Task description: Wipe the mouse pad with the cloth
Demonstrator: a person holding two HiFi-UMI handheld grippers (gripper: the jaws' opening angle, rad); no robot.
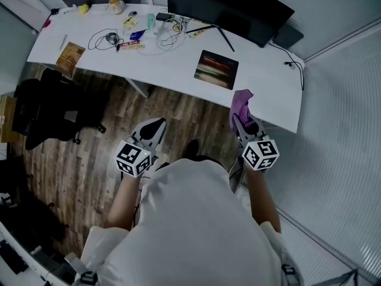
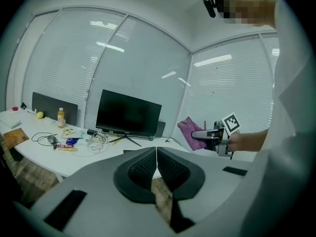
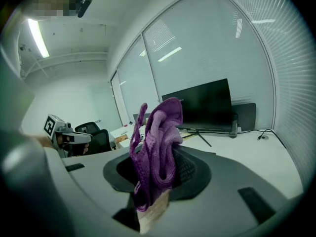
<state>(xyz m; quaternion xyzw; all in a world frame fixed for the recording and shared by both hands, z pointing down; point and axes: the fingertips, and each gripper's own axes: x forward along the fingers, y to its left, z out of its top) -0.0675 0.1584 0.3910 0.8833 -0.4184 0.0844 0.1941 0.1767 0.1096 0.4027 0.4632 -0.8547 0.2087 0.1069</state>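
A dark mouse pad (image 1: 216, 69) with a blurred reddish print lies on the white desk (image 1: 172, 64), in front of the black monitor (image 1: 229, 5). My right gripper (image 1: 243, 119) is shut on a purple cloth (image 1: 240, 106) that sticks up between its jaws; it hovers at the desk's near edge, right of the pad. The cloth (image 3: 158, 147) fills the middle of the right gripper view. My left gripper (image 1: 153, 131) hangs over the wooden floor, short of the desk. Its jaws meet with nothing between them (image 2: 156, 168). The cloth (image 2: 189, 132) also shows in the left gripper view.
Cables (image 1: 107, 39), a bottle (image 1: 115, 3), small packets and a brown booklet (image 1: 70, 56) litter the desk's left half. A black office chair (image 1: 47, 109) stands on the floor at left. Glass walls with blinds enclose the desk's far and right sides.
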